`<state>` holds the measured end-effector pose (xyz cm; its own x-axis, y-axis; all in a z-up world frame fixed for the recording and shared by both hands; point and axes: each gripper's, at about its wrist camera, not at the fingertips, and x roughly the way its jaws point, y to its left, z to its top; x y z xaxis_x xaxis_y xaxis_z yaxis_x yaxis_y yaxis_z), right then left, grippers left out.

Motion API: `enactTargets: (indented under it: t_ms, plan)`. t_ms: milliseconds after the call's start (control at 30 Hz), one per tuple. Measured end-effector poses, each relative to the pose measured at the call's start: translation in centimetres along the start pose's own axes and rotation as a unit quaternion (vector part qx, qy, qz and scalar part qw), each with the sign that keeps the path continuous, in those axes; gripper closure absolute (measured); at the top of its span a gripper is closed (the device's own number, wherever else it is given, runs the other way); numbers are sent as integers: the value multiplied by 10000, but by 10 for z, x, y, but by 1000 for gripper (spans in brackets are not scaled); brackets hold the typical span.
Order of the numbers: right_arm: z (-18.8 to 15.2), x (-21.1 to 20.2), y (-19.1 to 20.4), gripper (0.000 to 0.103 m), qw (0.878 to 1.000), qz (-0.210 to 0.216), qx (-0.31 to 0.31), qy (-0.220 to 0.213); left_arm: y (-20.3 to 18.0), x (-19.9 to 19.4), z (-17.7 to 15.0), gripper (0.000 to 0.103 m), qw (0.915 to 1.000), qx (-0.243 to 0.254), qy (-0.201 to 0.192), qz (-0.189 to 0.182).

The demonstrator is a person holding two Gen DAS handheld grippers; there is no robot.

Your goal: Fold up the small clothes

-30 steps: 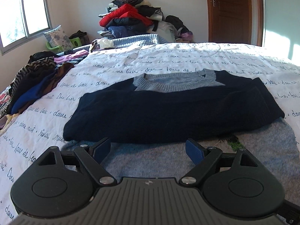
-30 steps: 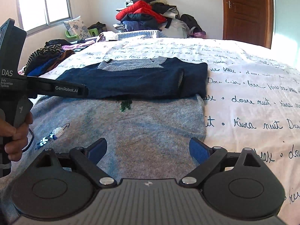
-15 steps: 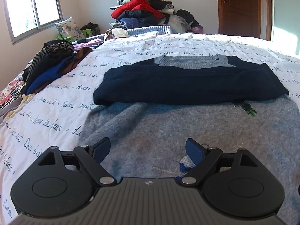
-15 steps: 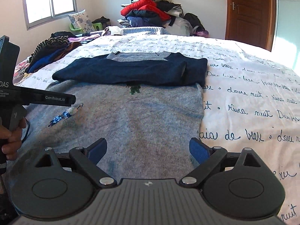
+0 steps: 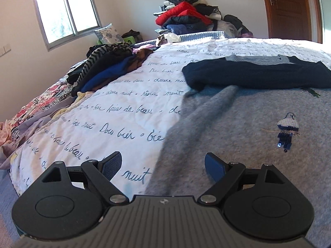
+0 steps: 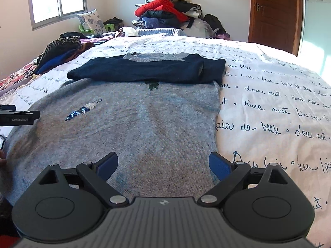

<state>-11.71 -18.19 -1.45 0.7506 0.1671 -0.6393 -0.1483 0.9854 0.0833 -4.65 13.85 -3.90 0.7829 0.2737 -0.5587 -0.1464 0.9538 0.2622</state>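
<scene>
A grey knit sweater (image 6: pixel 134 124) with small embroidered figures lies flat on the bed; its top is covered by a folded navy sweater (image 6: pixel 149 70). In the left wrist view the grey sweater (image 5: pixel 248 136) fills the right side, with a sleeve folded along its left edge. My left gripper (image 5: pixel 163 166) is open and empty over the sweater's near left edge. My right gripper (image 6: pixel 163 165) is open and empty over the sweater's near right edge. The left gripper's tip (image 6: pixel 20 116) shows at the far left of the right wrist view.
The bed has a white cover (image 6: pixel 269 103) with dark script. A heap of loose clothes (image 5: pixel 107 66) lies along the bed's left side. A tall clothes pile (image 6: pixel 165 12) stands behind the bed. A wooden door (image 6: pixel 275 12) is at the back right.
Both grippers have pulled back toward the near edge of the bed, off the navy sweater. The left gripper has also shifted left to the grey sweater's left edge. Both stay open.
</scene>
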Motion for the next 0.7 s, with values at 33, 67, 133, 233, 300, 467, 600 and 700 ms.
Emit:
enactTargets:
  t_ms: [33,67,133,233,300,467,600,700]
  plan:
    - [-2,0,0,8,10000,16,16,19,4,-3,-2,17,10000,-42,17,-16]
    - [-4,-1,0,8,10000,28,31,38,8,-5,-4,17,9999,-92,36,-37]
    - [-8,-1,1,8,9999,39,73,83,13,-10,-8,17,9997,-176,96,-115]
    - [-13,-2,1,8,9998,42,133,108,17,-16,-13,17,9985,-292,232,-389]
    - [-16,-3,2,8,9998,59,168,111,15,-20,-16,17,9977,-307,315,-524]
    - [-23,-4,3,6,9996,121,242,112,12,-26,-25,14,9964,-277,440,-666]
    - [-31,-1,3,3,9993,148,337,56,13,-23,-31,11,9959,-335,512,-664]
    - [-34,0,8,0,9995,45,306,-25,18,-19,-32,10,9945,-501,587,-706]
